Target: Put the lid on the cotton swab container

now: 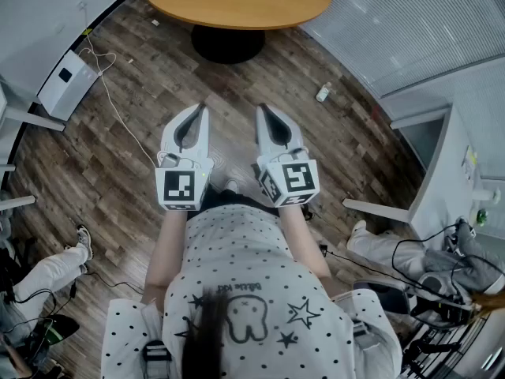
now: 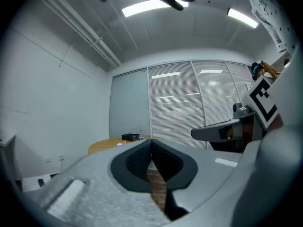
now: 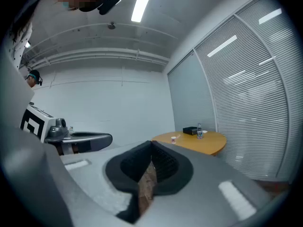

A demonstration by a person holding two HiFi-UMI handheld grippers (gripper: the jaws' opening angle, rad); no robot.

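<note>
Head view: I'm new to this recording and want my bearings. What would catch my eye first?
First the left gripper and right gripper, held side by side over the wooden floor at mid-picture, both with jaws closed and empty. Ahead of them, at the top edge, stands a round wooden table, not yet reached. The person's dotted shirt fills the bottom.
</note>
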